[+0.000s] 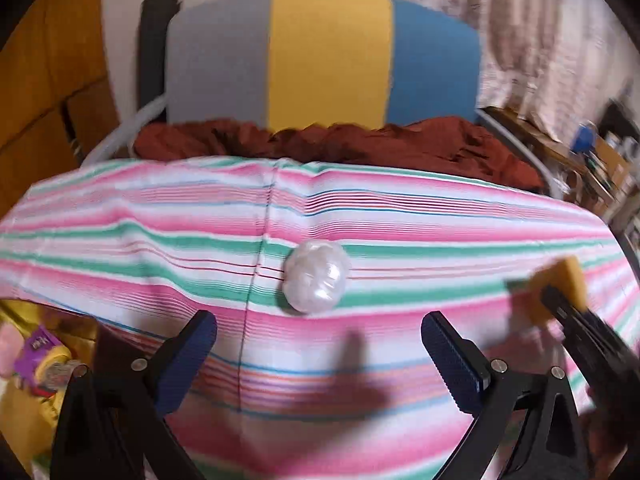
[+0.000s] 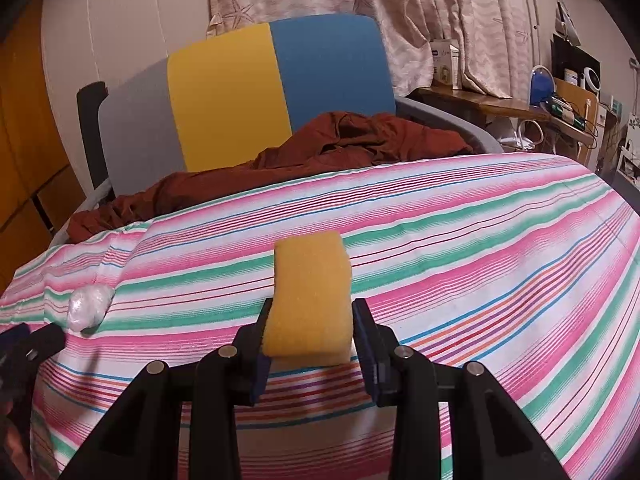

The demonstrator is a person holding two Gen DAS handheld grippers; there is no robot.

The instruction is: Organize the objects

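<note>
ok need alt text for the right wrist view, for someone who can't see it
The right gripper is shut on a yellow sponge over a pink, green and white striped cloth. A crumpled white plastic ball lies on the cloth at the left, near the tip of the left gripper. Behind, a rust-red cloth lies heaped before a grey, yellow and blue chair back.
</note>
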